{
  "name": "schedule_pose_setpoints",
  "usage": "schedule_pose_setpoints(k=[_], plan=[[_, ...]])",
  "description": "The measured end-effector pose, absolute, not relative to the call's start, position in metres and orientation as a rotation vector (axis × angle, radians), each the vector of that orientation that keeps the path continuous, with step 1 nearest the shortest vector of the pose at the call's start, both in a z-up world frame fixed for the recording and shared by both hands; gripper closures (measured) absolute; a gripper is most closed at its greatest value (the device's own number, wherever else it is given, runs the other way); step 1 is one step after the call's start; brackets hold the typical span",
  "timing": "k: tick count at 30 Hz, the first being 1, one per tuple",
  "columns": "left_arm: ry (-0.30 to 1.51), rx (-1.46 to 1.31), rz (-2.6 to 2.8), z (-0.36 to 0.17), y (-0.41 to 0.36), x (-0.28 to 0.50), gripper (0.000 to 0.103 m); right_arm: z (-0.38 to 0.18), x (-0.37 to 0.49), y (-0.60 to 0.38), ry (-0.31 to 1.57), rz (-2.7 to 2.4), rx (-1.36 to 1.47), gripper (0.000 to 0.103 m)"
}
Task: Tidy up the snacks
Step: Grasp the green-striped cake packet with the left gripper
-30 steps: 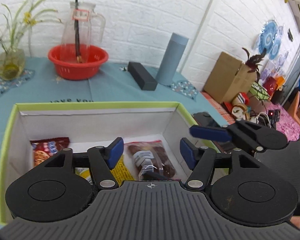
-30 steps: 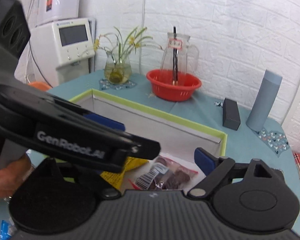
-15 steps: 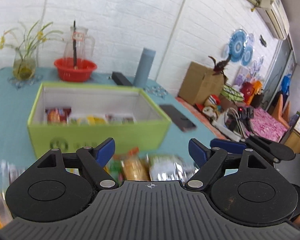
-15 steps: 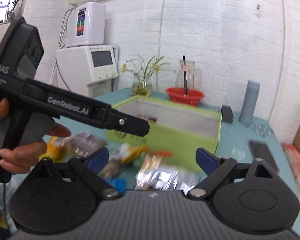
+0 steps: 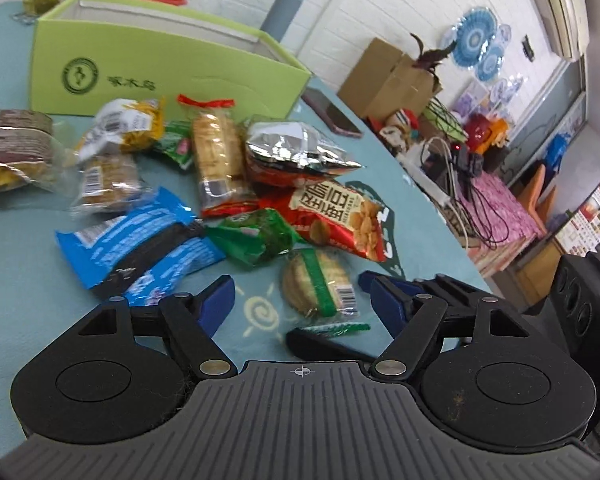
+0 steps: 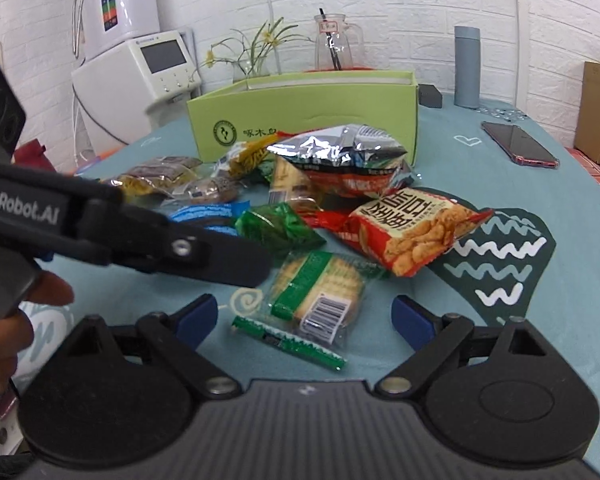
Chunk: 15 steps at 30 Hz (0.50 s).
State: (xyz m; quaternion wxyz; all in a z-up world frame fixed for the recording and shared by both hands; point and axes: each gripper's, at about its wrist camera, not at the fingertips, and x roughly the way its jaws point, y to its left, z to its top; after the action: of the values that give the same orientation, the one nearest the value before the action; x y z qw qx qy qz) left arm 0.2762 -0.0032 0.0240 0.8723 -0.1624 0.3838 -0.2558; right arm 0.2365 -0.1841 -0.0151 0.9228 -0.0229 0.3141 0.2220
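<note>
Hovering over the snack pile, our right gripper (image 6: 304, 316) has its jaws spread wide and empty, with the green-banded cracker pack (image 6: 318, 294) lying on the cloth just ahead, framed between the blue pads but untouched by either. Our left gripper (image 5: 300, 294) sits close beside it, its jaws partly spread and closing at this moment; the same cracker pack (image 5: 318, 286) lies between its fingers too, and no pad presses on it yet. We judge both tools are tilted down like this to pick the nearest loose item first (the cracker pack is the outlier, lying apart from the heap).

Moving outward, the red peanut bag (image 6: 412, 228) lies just beyond the crackers, partly under the silver foil bag (image 6: 348, 156), with a green wrapped sweet (image 6: 276, 228) and a blue packet (image 5: 136, 240) to the left. These overlap, so pulling one may drag its neighbours.

Behind the heap stands the green box (image 6: 304, 116), open at the top, where we take it the snacks belong. Its near wall stands right behind the pile, so anything carried must clear that rim. The teal tablecloth (image 6: 560, 264) is bare to the right, up to the phone (image 6: 518, 144); on the left the two grippers crowd each other.
</note>
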Motion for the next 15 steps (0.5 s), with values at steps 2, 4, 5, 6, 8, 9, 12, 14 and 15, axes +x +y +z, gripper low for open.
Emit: schedule_pose_setpoints(k=[2,4,5,6,8,9,12,14,15], plan=[[0.825,-0.336,-0.541,0.019,-0.01,0.284,0.044,-0.015,0.238,-0.18,0.654,0.472,-0.062,0.01],[0.847,-0.324,-0.543,0.014,-0.018,0.288,0.057,-0.014,0.238,-0.176,0.662,0.499,-0.074,0.01],[0.863,-0.321,-0.549,0.011,-0.022,0.29,0.062,-0.014,0.236,-0.173,0.662,0.512,-0.08,0.01],[0.855,-0.315,-0.552,0.01,-0.024,0.289,0.07,-0.014,0.233,-0.169,0.661,0.524,-0.093,0.01],[0.849,-0.273,-0.537,0.011,-0.025,0.284,0.077,-0.014,0.225,-0.162,0.653,0.532,-0.136,0.009],[0.847,-0.249,-0.527,0.011,-0.024,0.28,0.081,-0.014,0.222,-0.159,0.652,0.54,-0.149,0.009],[0.838,-0.213,-0.509,0.013,-0.015,0.257,0.081,-0.015,0.205,-0.151,0.654,0.59,-0.15,0.009],[0.838,-0.198,-0.495,0.014,-0.008,0.24,0.078,-0.016,0.195,-0.145,0.65,0.627,-0.158,0.009],[0.838,-0.191,-0.492,0.015,-0.005,0.232,0.075,-0.016,0.192,-0.142,0.648,0.642,-0.165,0.009]])
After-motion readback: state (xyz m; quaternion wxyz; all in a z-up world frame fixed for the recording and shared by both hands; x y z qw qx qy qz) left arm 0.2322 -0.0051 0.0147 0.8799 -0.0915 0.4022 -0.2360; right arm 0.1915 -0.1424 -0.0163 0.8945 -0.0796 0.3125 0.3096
